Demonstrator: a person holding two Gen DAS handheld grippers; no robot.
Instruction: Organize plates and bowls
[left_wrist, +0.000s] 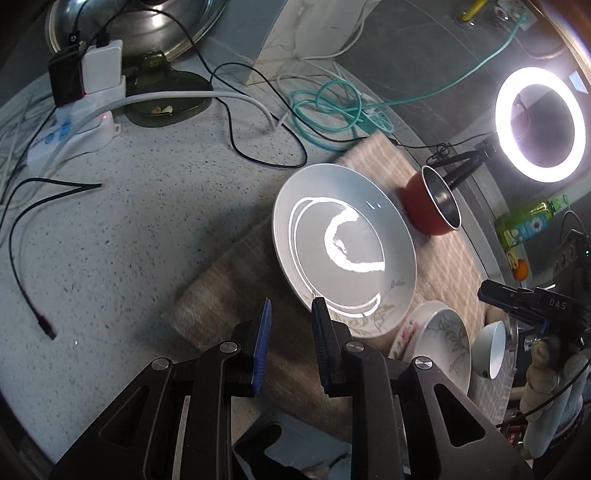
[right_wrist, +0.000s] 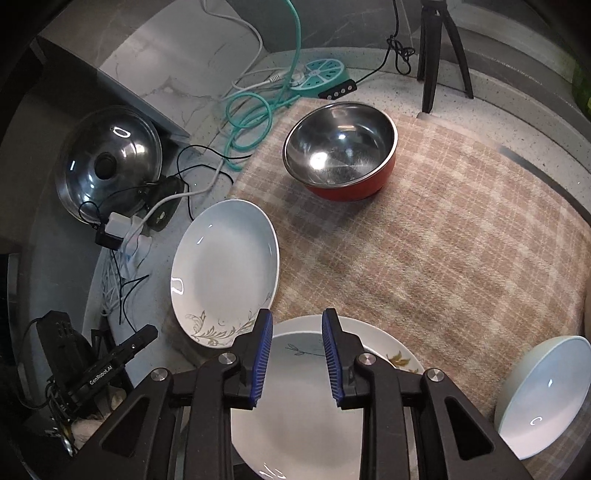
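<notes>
A large white plate (left_wrist: 343, 243) with a leaf pattern lies on the plaid cloth (left_wrist: 229, 295); it is the plate (right_wrist: 225, 269) left of centre in the right wrist view. My left gripper (left_wrist: 291, 314) hovers open just short of its near rim, with only cloth showing between the pads. My right gripper (right_wrist: 297, 325) is open above a white plate (right_wrist: 306, 406) stacked on a floral one, and holds nothing. A red bowl (right_wrist: 340, 155) with a steel inside stands at the back of the cloth. A white bowl (right_wrist: 543, 391) lies tilted at the lower right.
Power strips (left_wrist: 74, 136), loose black and teal cables (left_wrist: 332, 107) and a steel pot lid (right_wrist: 107, 162) crowd the speckled counter left of the cloth. A lit ring light (left_wrist: 539, 122) on its tripod (right_wrist: 432, 55) stands behind, and a green bottle (left_wrist: 528, 221) lies at the right.
</notes>
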